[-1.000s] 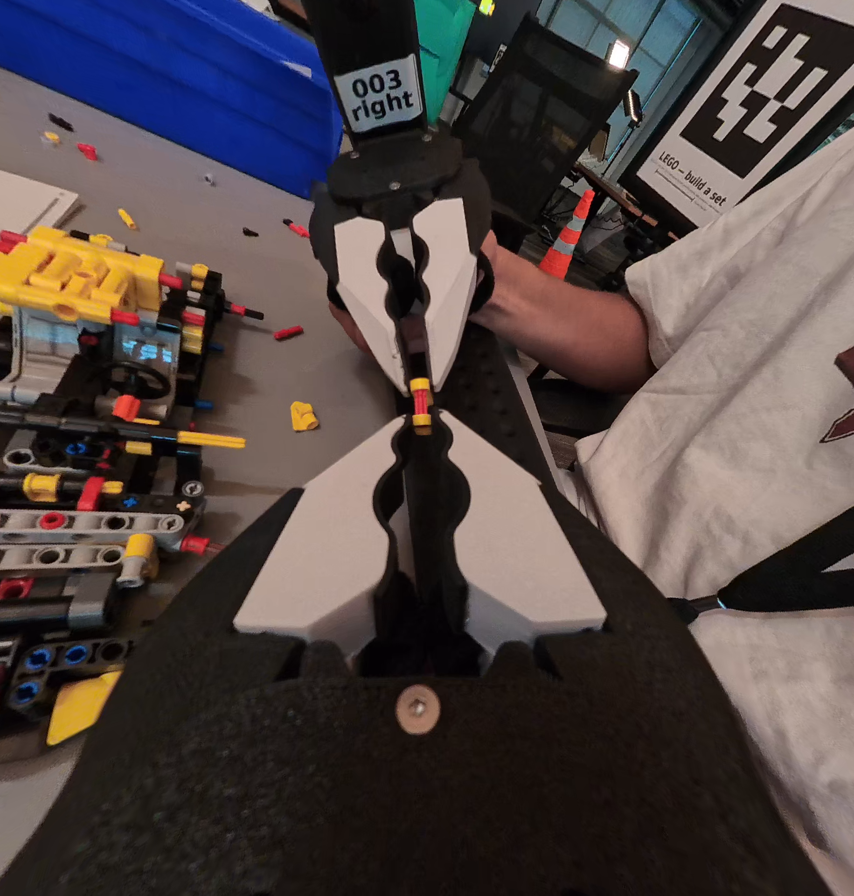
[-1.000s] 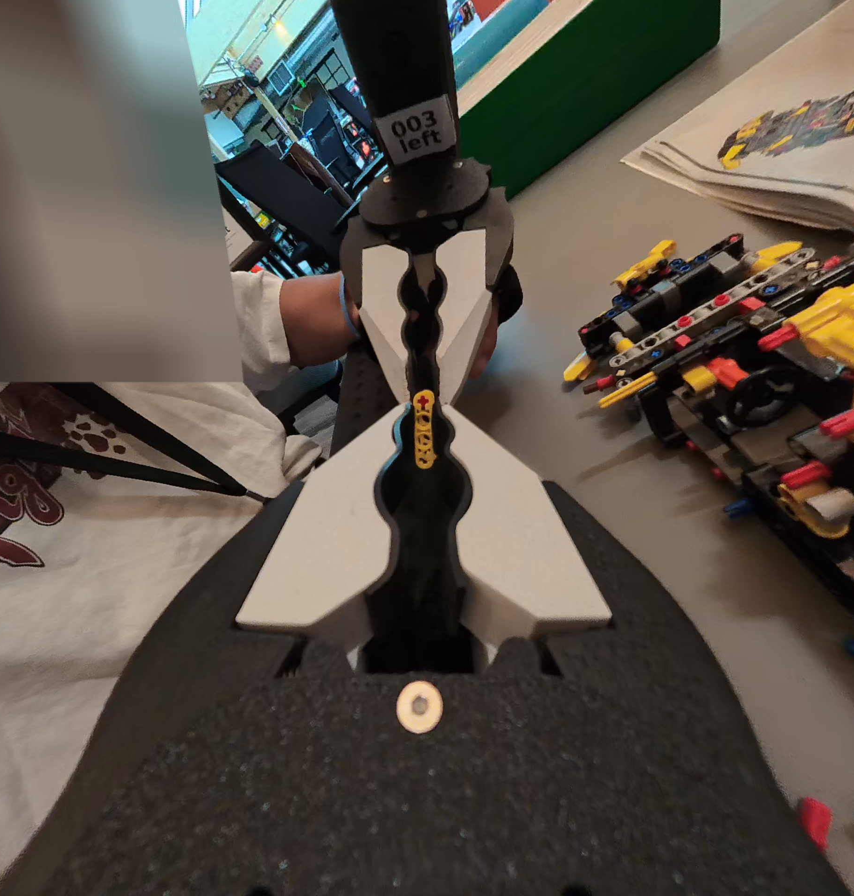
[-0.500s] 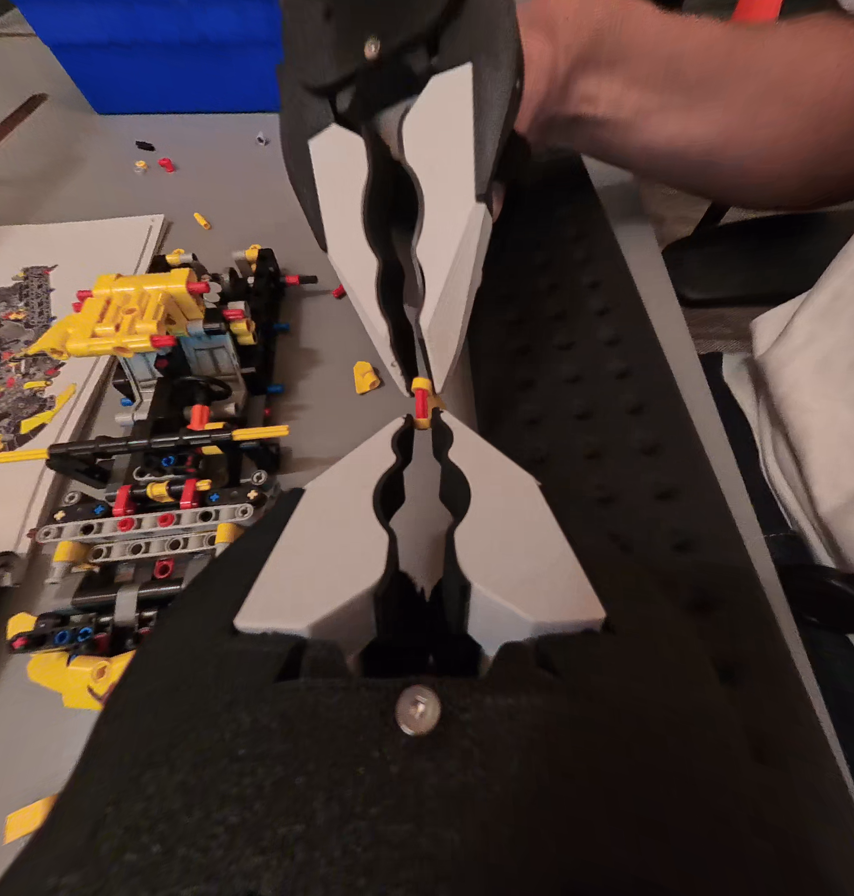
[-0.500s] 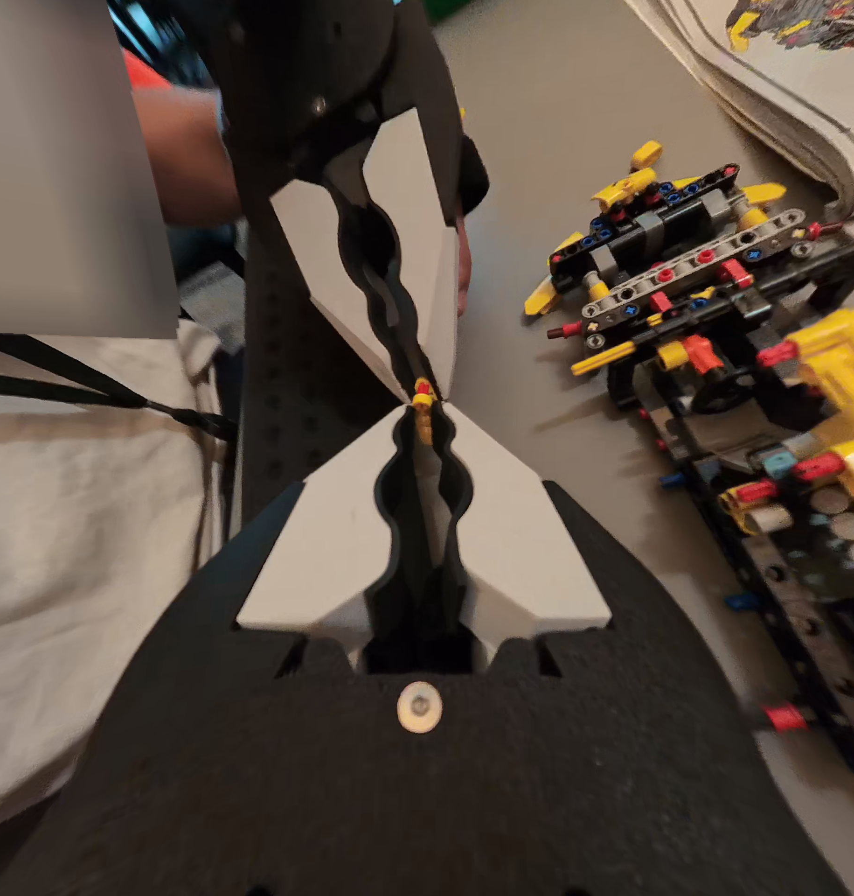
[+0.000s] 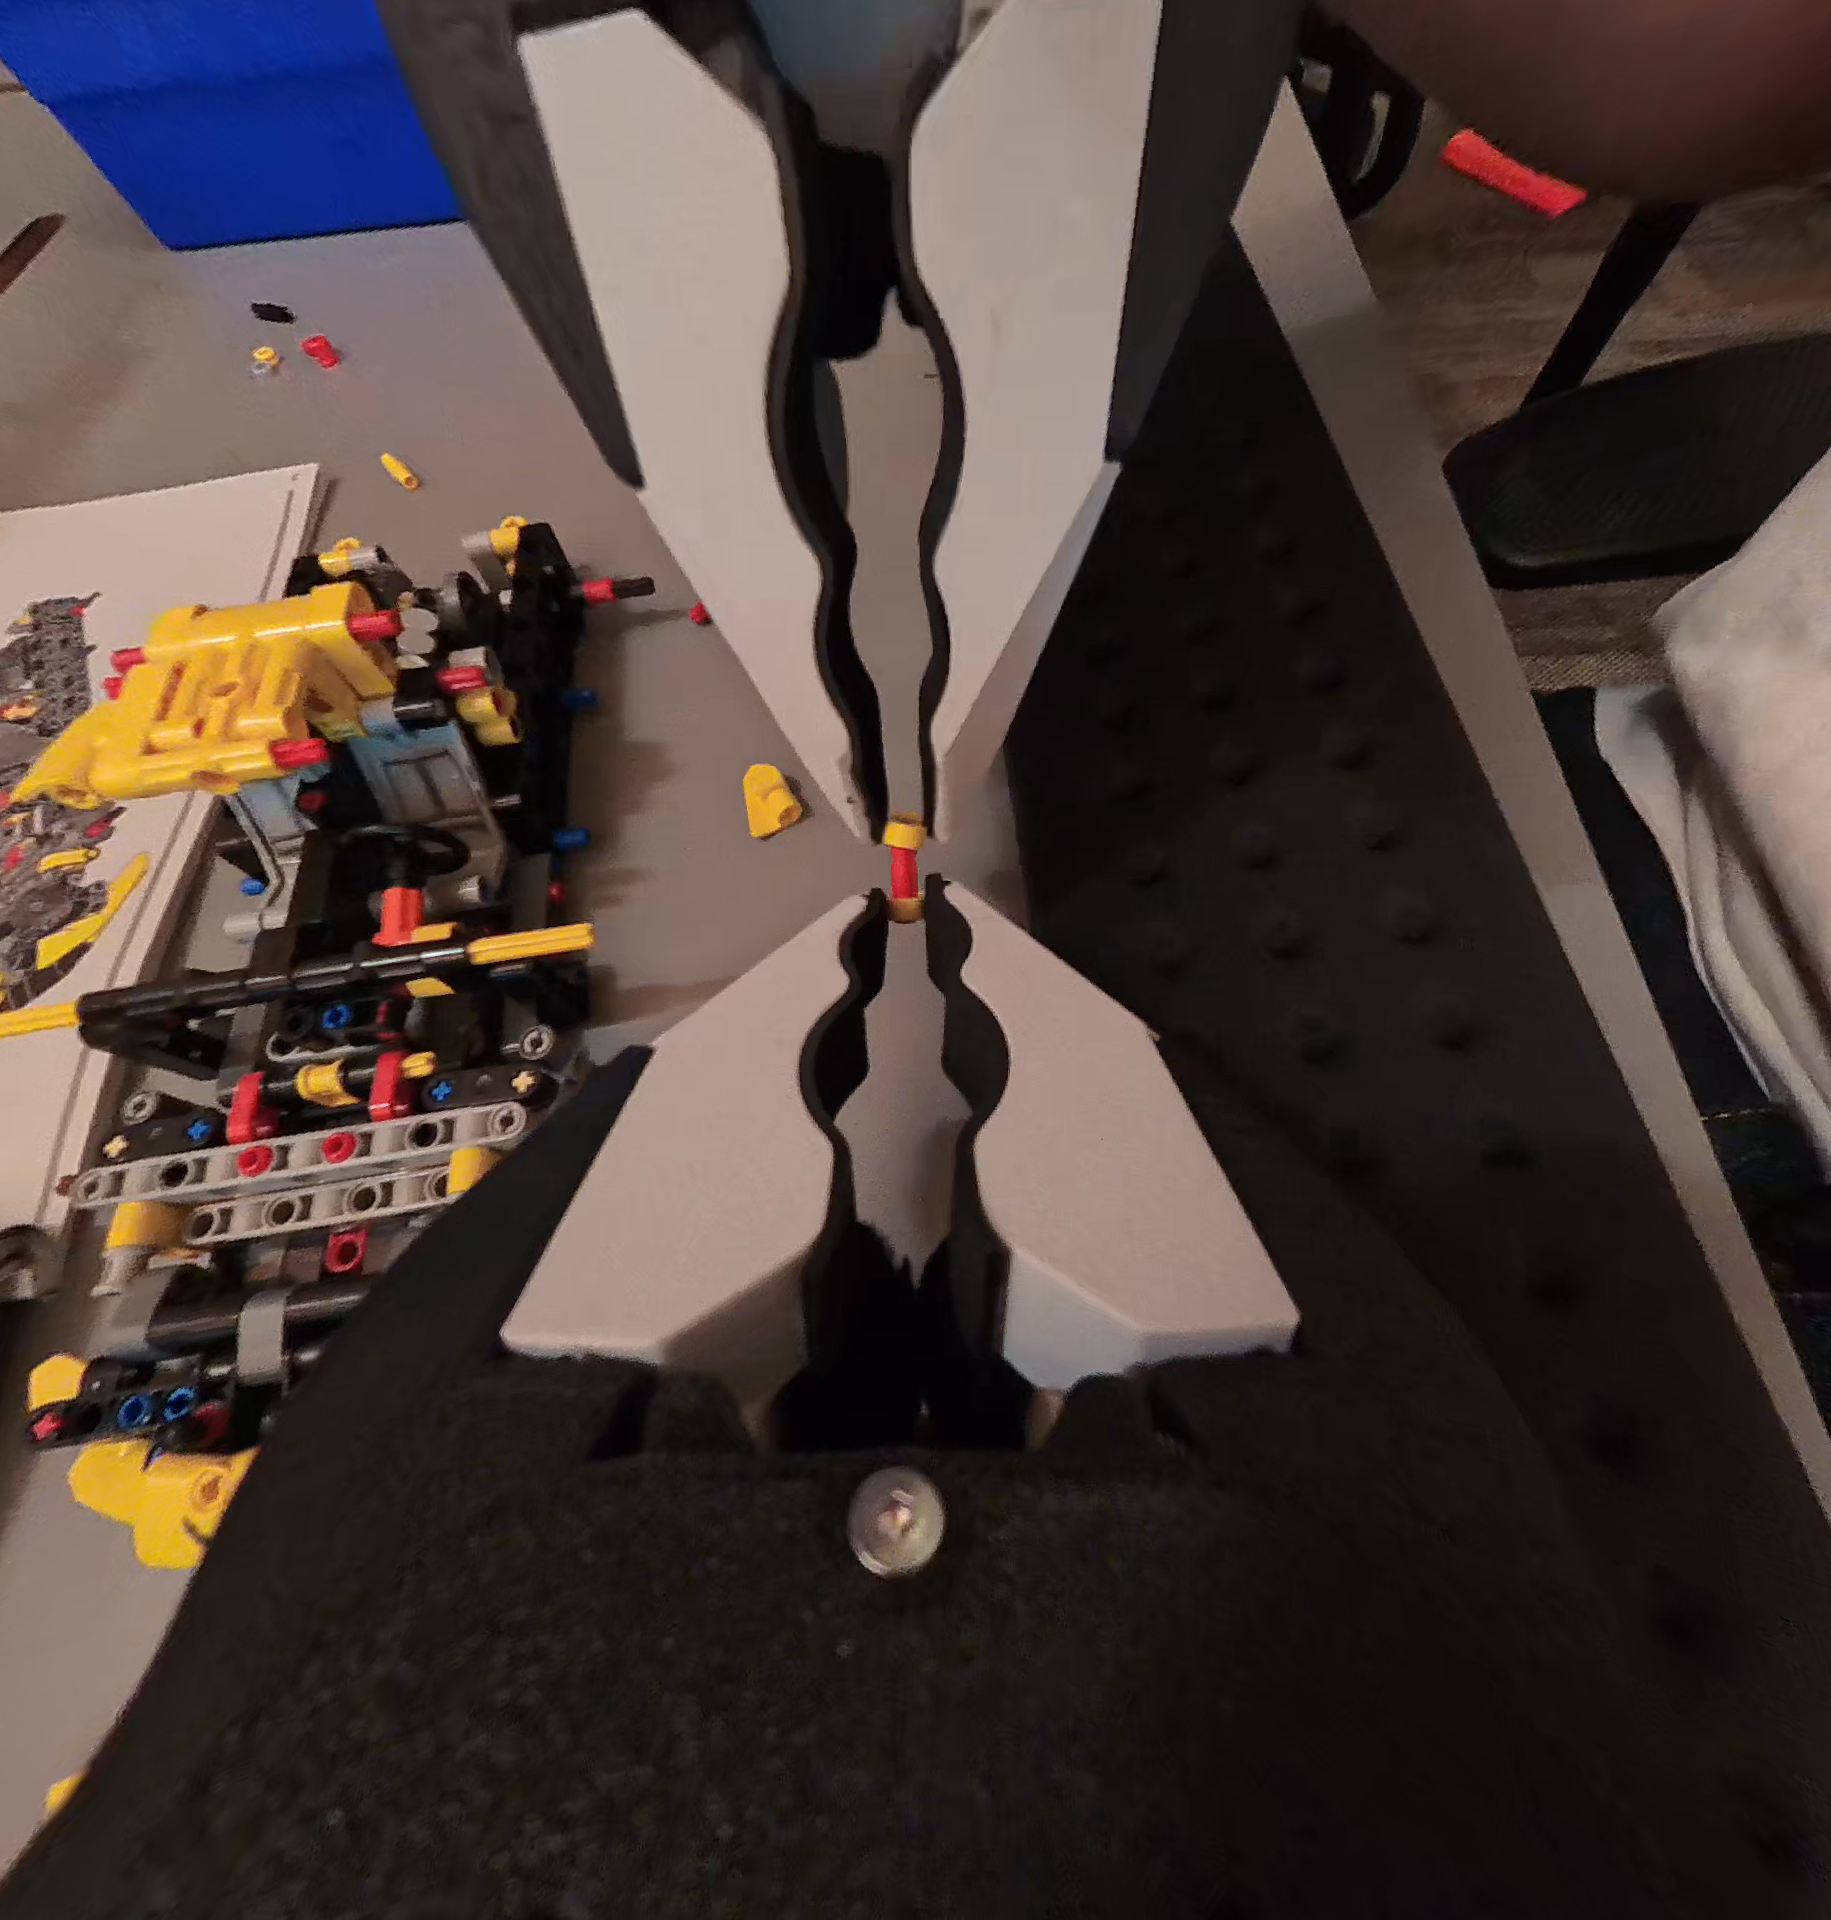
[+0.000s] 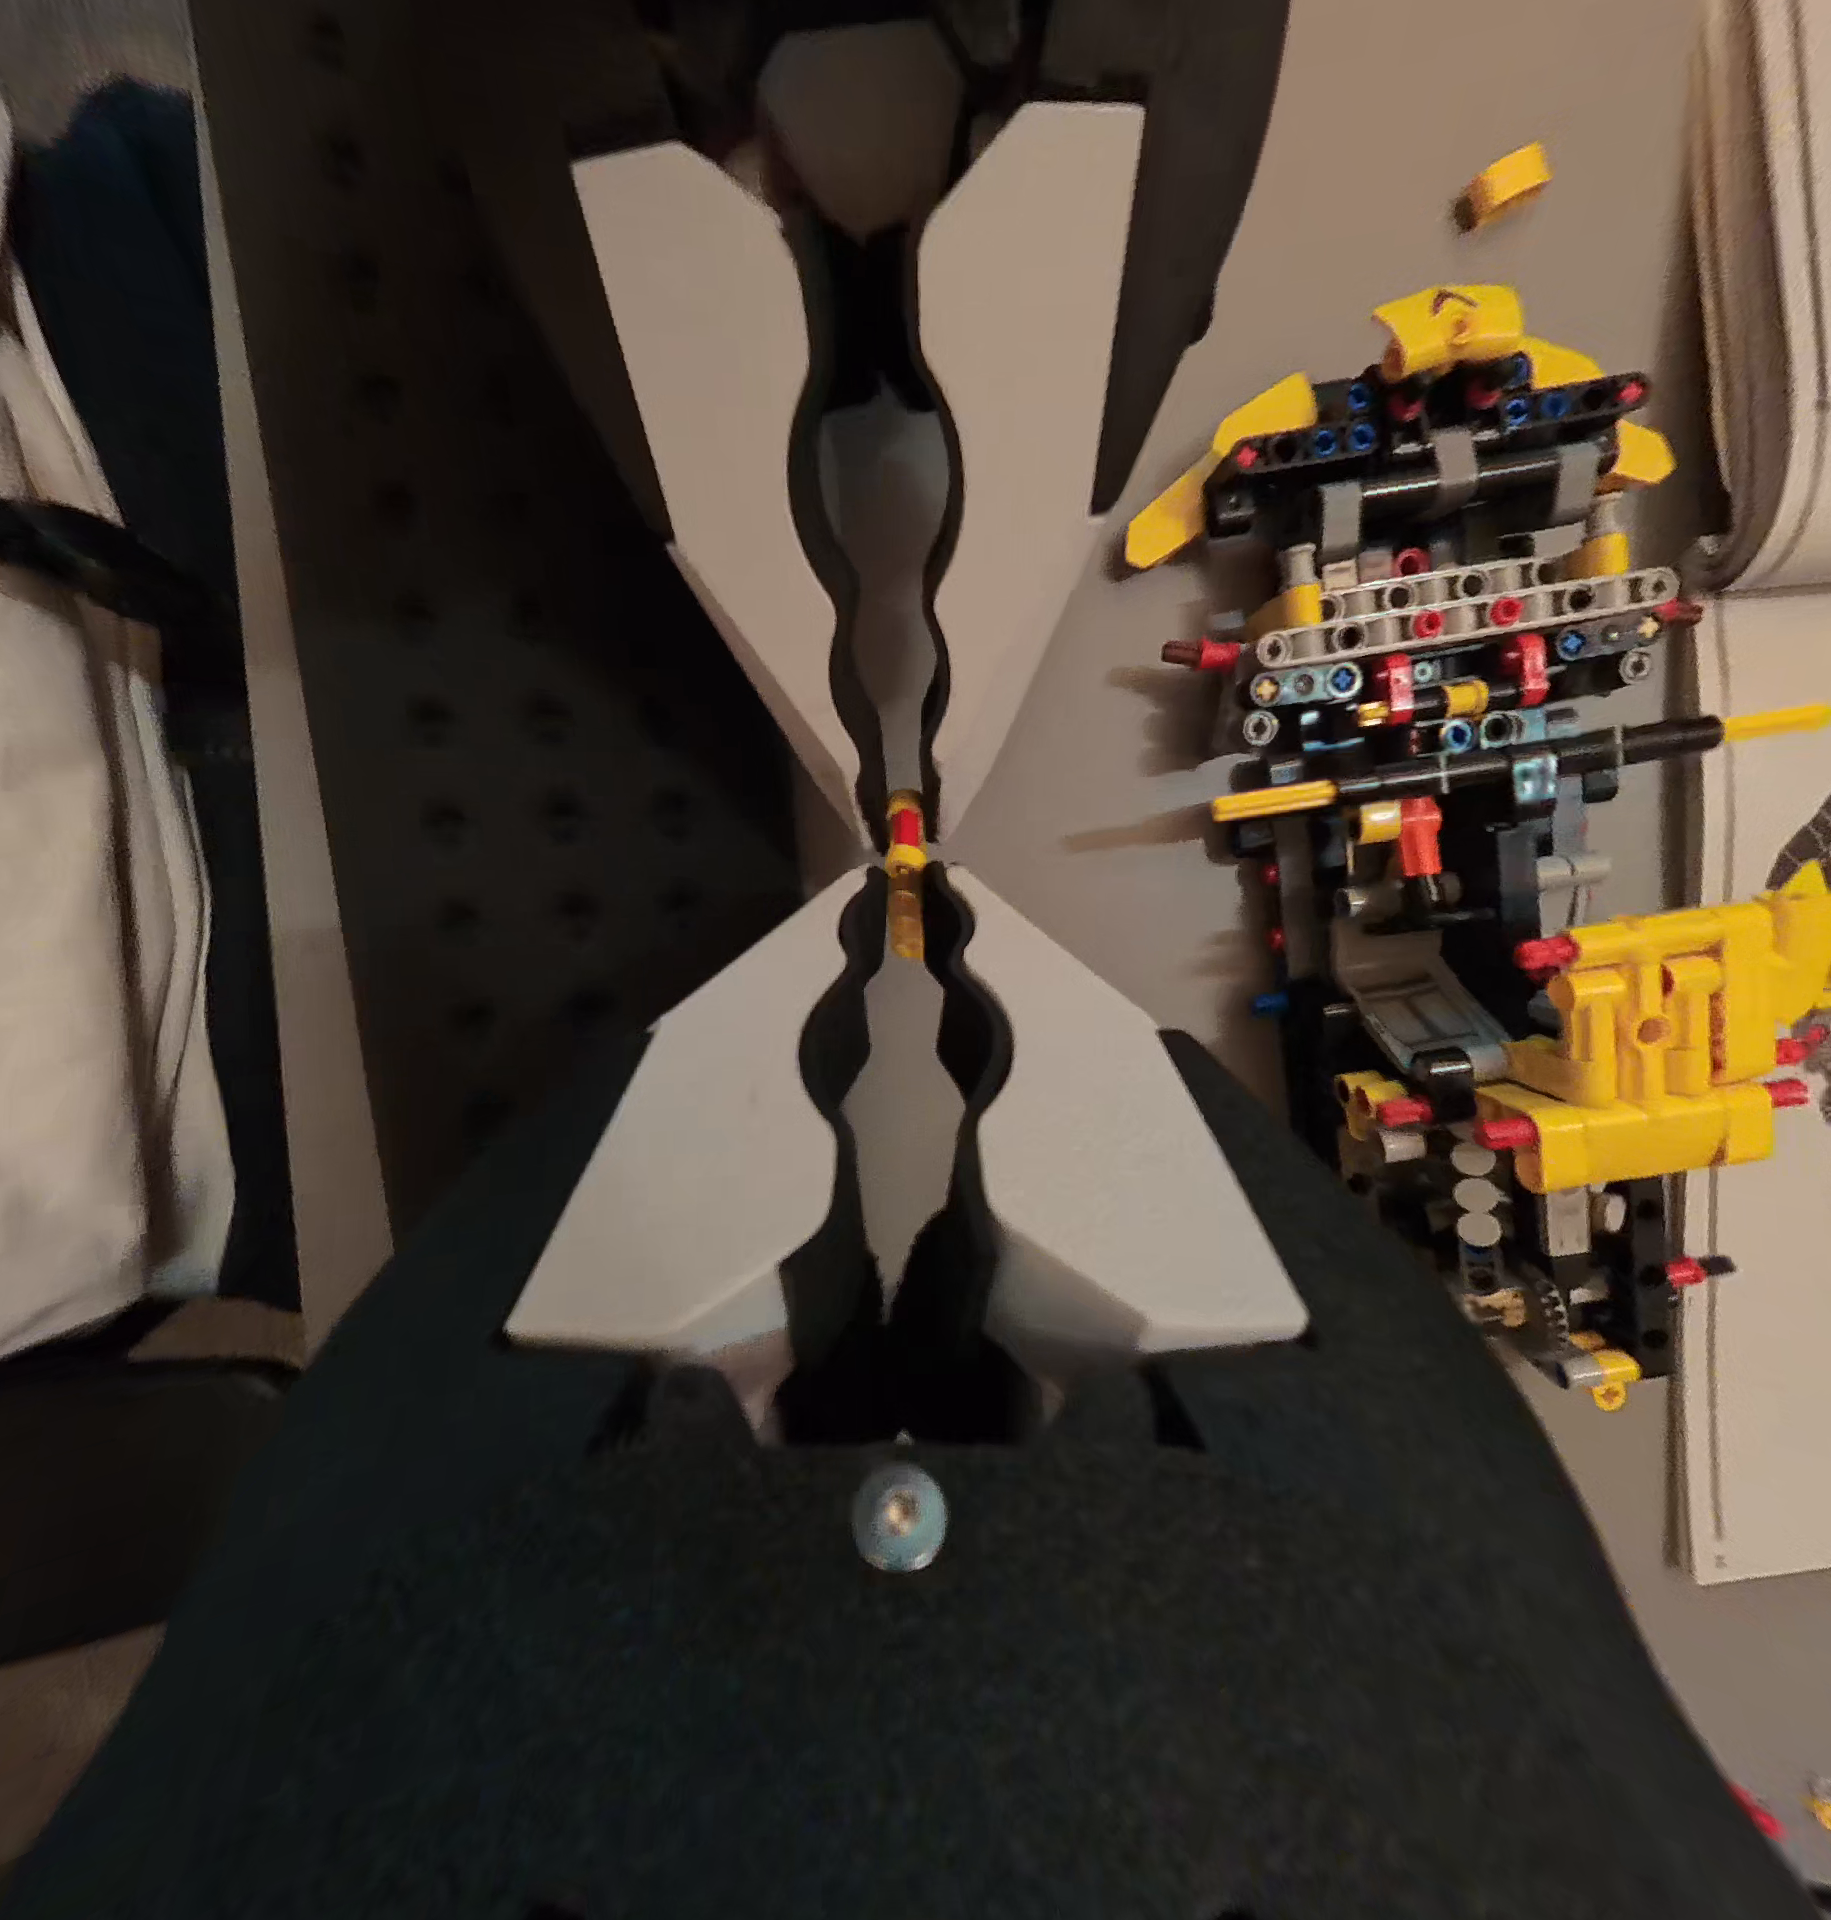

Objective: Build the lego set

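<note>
My left gripper [image 5: 903,902] is shut on the lower yellow bush of a short red axle [image 5: 903,868]. My right gripper [image 5: 900,816] comes in from above, tip to tip with it, shut on a small yellow beam [image 5: 903,833] at the axle's other end. In the right wrist view my right gripper [image 6: 906,883] pinches the yellow beam [image 6: 906,920], and the left gripper [image 6: 903,805] holds the red axle [image 6: 903,828] just beyond it. The parts are held above the grey table. The half-built yellow and black vehicle [image 5: 319,935] lies to the left, and it also shows in the right wrist view [image 6: 1493,883].
The instruction booklet [image 5: 59,727] lies under and beside the vehicle. A blue bin [image 5: 215,104] stands at the back left. A black studded strip [image 5: 1254,831] runs along the table edge. A loose yellow piece [image 5: 771,800] and small scattered parts [image 5: 319,348] lie on the table. Both grippers' tips are close together, under 4 cm apart.
Both grippers have tipped down from facing each other level to looking at the table. They stayed tip to tip with the small yellow and red parts held between them.
</note>
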### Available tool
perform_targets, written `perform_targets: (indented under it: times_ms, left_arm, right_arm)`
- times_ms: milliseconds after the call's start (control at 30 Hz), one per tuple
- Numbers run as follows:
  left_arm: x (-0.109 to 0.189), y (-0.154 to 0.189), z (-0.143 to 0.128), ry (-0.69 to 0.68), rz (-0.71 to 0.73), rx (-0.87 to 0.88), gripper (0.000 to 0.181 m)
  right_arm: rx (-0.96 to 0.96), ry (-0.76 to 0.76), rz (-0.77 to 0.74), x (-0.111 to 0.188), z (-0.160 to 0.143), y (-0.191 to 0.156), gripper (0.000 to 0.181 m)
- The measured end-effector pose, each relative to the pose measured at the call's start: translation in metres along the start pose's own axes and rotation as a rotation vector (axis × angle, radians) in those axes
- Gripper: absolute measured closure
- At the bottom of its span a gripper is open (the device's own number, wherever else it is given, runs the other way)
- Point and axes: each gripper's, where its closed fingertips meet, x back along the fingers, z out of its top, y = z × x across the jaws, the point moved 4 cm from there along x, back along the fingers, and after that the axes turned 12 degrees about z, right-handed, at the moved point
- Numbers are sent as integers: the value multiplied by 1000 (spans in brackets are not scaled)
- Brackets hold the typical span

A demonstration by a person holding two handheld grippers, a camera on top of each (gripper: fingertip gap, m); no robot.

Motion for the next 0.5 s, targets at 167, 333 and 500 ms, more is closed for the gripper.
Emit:
perform_targets:
  times_ms: [167,333,500]
  left_arm:
    - [-1,6,-1,-2,23,-86,175]
    - [-2,8,-1,6,24,-109,175]
    - [-2,9,2,30,-3,-60,176]
  right_arm:
    - [13,-87,131,-3,1,0,175]
    - [38,-124,210,-4,2,0,176]
    - [52,-108,201,-5,5,-2,176]
